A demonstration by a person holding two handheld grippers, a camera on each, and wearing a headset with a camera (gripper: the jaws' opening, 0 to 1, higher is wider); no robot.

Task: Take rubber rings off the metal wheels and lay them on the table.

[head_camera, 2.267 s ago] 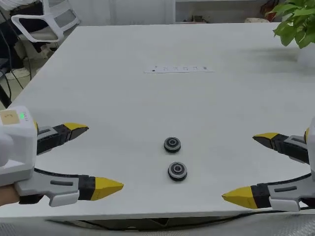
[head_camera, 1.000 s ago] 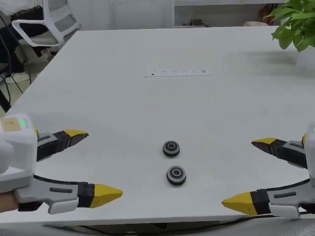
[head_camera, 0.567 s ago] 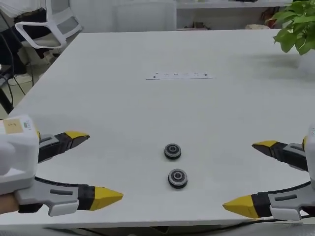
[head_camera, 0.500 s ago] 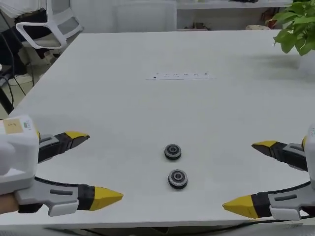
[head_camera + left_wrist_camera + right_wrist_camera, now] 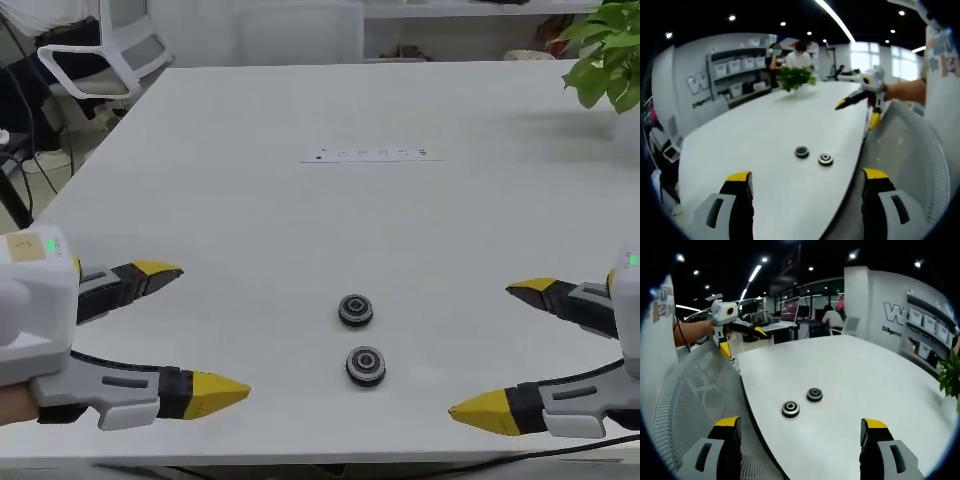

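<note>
Head view: my left claw (image 5: pixel 200 328) and right claw (image 5: pixel 488 350) both hang over the near edge of the table (image 5: pixel 300 220). Both are spread wide with nothing in them. The two metal wheels (image 5: pixel 360 338) lie flat between the claws, just beside each other, one a bit nearer me. Each has a dark outer band, so the rubber rings look like they're on. There's also a printed strip (image 5: pixel 370 154) further up the table, which the claw cams miss.

Left gripper view: yellow tips wide apart, wheels ahead, the right claw across the table. It also catches a potted plant (image 5: pixel 796 77) and shelves (image 5: pixel 735 70).

Right gripper view: tips wide apart too, wheels close in front, and the left claw held in a hand, plus desks behind.
</note>
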